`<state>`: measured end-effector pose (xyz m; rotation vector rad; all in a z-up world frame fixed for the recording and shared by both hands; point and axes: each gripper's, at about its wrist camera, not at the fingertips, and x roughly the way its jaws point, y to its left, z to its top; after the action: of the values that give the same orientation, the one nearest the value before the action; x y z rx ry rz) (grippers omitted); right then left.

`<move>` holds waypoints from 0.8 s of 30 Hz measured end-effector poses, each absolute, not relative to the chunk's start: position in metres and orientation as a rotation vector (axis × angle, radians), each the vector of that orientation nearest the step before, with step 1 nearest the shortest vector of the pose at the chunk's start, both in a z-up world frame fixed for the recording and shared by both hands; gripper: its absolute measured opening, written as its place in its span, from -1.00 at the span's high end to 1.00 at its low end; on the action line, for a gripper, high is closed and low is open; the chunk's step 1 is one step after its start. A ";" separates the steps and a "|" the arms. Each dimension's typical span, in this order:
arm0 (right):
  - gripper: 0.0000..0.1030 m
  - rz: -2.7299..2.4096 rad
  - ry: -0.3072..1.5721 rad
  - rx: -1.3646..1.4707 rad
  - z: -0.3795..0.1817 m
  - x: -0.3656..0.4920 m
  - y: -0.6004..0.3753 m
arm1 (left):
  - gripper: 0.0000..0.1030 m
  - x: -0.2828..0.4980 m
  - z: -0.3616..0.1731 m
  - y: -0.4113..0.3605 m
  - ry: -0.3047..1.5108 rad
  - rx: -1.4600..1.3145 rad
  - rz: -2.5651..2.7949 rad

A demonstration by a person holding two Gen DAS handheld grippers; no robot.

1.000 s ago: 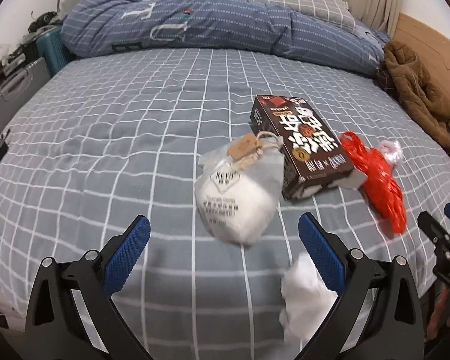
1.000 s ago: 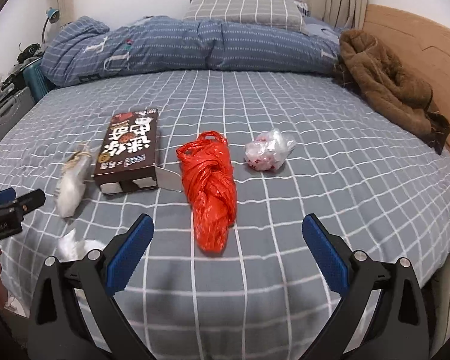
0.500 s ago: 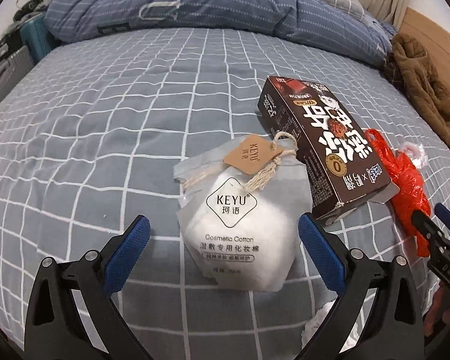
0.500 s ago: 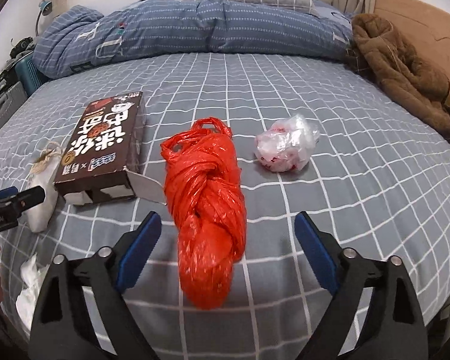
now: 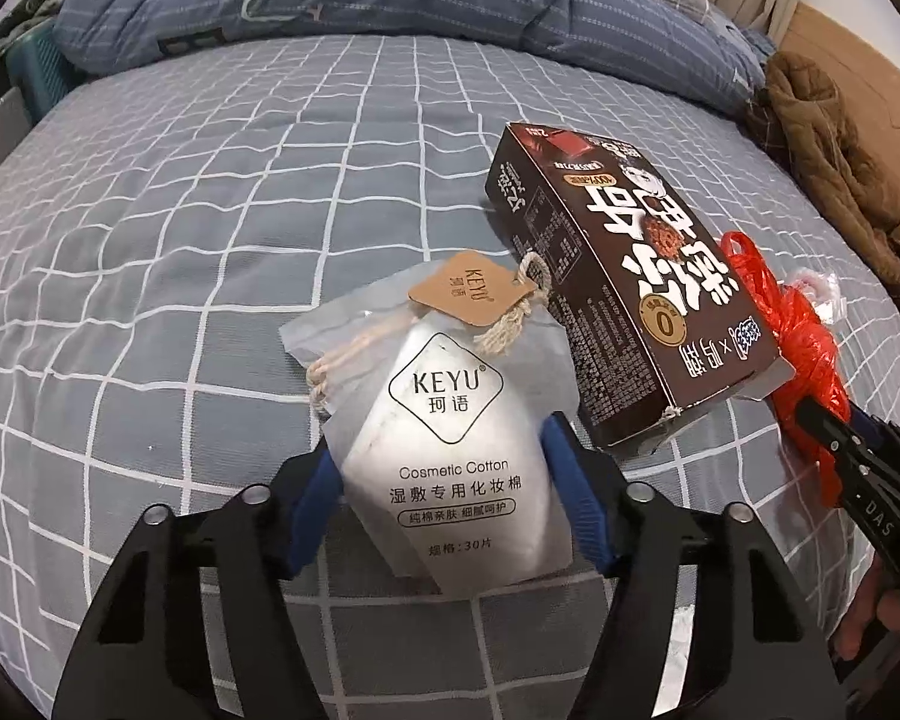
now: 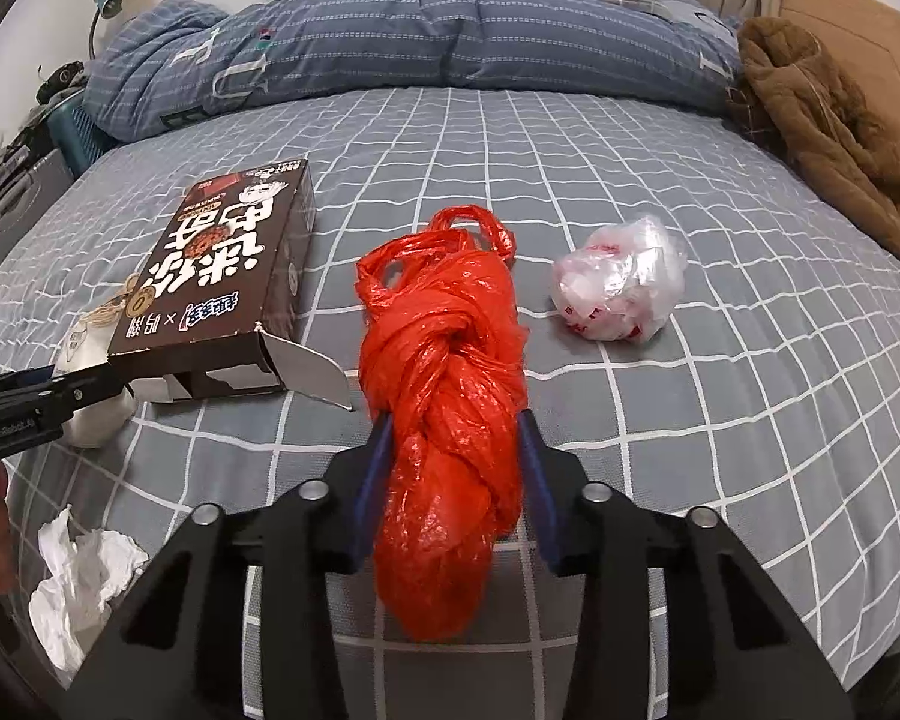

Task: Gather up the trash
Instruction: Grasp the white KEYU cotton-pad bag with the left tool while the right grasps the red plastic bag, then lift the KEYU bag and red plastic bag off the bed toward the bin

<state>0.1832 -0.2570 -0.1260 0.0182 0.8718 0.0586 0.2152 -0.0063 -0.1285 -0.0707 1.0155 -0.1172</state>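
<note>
**Both grippers closed on trash on the checked bed**

Left gripper [image 5: 444,450]: jaws just drawn in from fully spread, blue pads now pressing both sides of the white cosmetic cotton pouch [image 5: 450,420]. Pouch lying flat on the grey checked bedsheet [image 5: 180,210], printed face up, brown paper tag [image 5: 471,288] and twine drawstring at its far end. Far right corner of the pouch touching the dark brown snack box [image 5: 630,276], set just beside it on the right and angled away, near flap open.

Right gripper [image 6: 453,462]: jaws likewise just narrowed, pads now squeezing the knotted red plastic bag [image 6: 444,372] at its lower half, handles of the bag pointing away toward the pillows. Bag resting lengthwise on the sheet, between the snack box on its left and a crumpled clear plastic bag [image 6: 618,288] with red print on its right; clear bag near but apart from the red one.

Crumpled white tissue [image 6: 78,576] at the near left edge of the bed in the right wrist view, well apart from the red bag, untouched. Folded blue striped duvet [image 6: 420,30] across the head of the bed, brown jacket [image 6: 822,120] heaped at the far right by the wooden headboard [image 6: 858,6].
</note>
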 end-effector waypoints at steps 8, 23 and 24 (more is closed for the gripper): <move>0.39 0.066 0.859 0.006 -0.123 0.180 -0.253 | -0.03 0.213 -0.125 -0.011 0.982 -0.069 -0.108; 0.39 0.069 0.804 -0.011 -0.102 0.163 -0.259 | -0.03 0.202 -0.100 -0.004 0.925 -0.044 -0.064; 0.39 0.070 0.798 -0.013 -0.099 0.161 -0.259 | -0.03 0.201 -0.097 -0.004 0.920 -0.043 -0.060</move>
<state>0.1608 -0.2586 -0.0989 -0.0126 0.7980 0.0697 0.2009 -0.0043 -0.0974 -0.0433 0.9201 -0.0601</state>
